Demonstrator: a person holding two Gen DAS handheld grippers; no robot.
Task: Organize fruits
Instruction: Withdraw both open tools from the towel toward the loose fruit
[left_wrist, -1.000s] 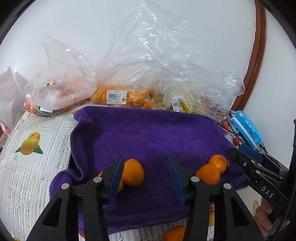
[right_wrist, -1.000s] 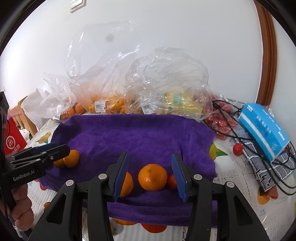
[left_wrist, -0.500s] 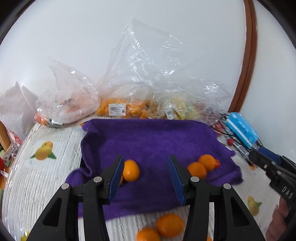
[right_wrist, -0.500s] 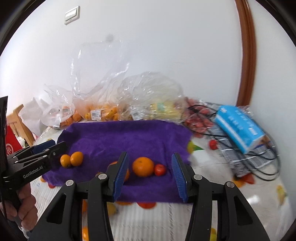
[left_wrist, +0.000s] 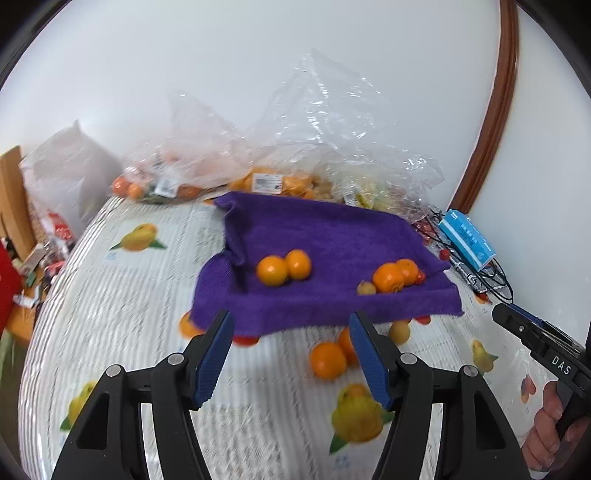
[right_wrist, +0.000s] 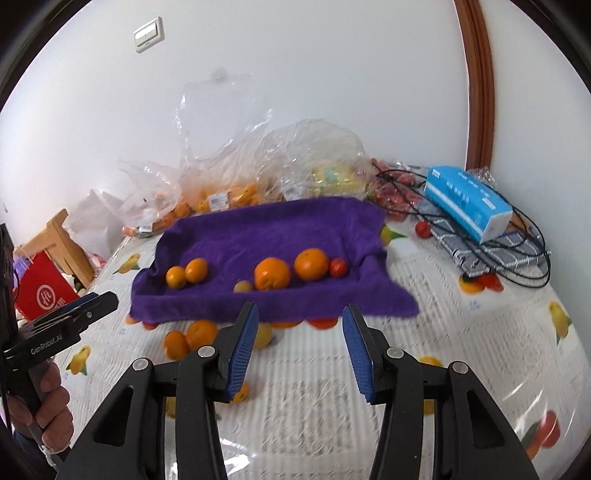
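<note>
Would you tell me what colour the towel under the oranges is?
The towel is purple, clearest in the right wrist view.

Left gripper (left_wrist: 291, 354): jaws spread wide, nothing held | Right gripper (right_wrist: 299, 349): jaws spread wide, nothing held | Both hand-held, level.

A table under a white fruit-printed cloth (right_wrist: 461, 332) carries a purple towel (right_wrist: 280, 229), loose oranges (left_wrist: 327, 360), clear produce bags (left_wrist: 258, 177) and a blue box (right_wrist: 467, 206).
</note>
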